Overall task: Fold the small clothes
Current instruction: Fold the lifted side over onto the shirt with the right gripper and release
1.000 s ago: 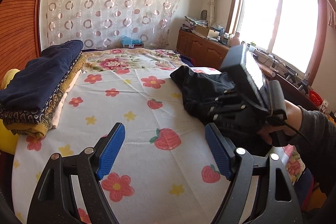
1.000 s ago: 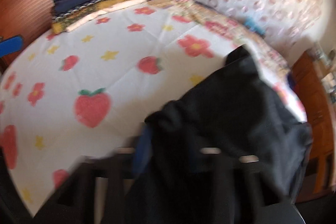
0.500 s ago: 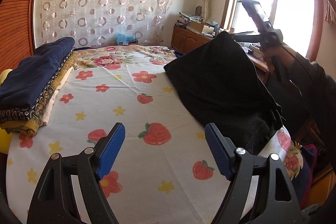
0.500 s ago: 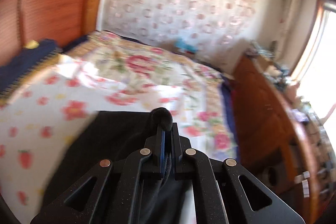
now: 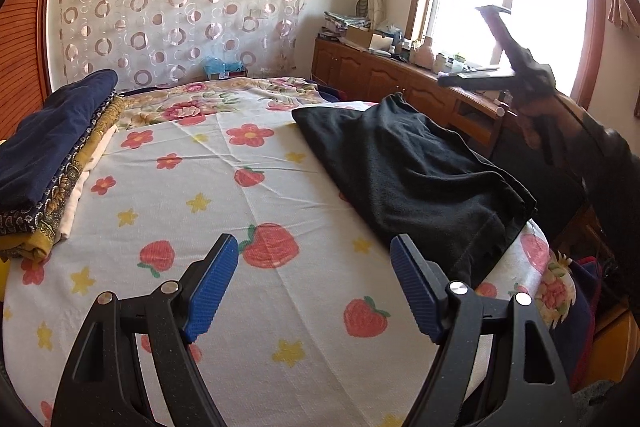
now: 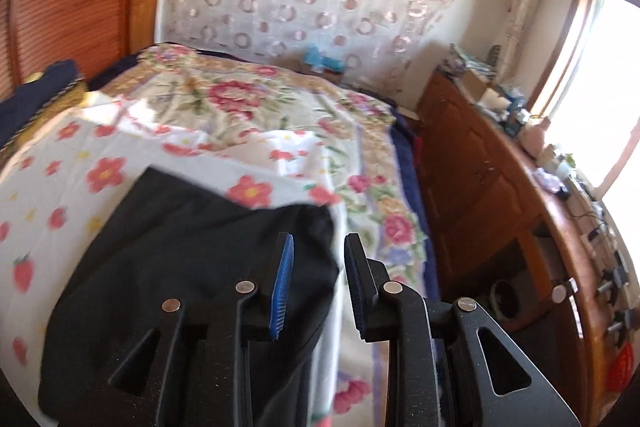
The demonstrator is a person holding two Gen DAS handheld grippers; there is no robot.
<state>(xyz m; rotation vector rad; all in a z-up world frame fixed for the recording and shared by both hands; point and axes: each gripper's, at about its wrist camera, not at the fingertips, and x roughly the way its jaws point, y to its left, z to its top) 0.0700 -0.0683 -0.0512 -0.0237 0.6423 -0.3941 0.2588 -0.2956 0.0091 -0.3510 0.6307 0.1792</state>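
A black garment (image 5: 412,171) lies spread on the right side of the bed, on the strawberry-print sheet (image 5: 224,211); it also shows in the right wrist view (image 6: 180,251). My left gripper (image 5: 314,283) is open and empty, low over the sheet, left of the garment's near edge. My right gripper (image 6: 318,279) is open with a narrow gap, empty, above the garment's far right corner. In the left wrist view the right gripper's body (image 5: 508,67) is held high above the bed's right edge.
A stack of folded clothes (image 5: 48,155), navy on top, sits at the bed's left side. A wooden cabinet (image 6: 500,195) with clutter runs along the right under the window. A curtain (image 5: 180,11) hangs behind the bed.
The right gripper let go of the black garment and opened. The garment dropped from hanging to lying spread on the bed. The left gripper has barely moved.
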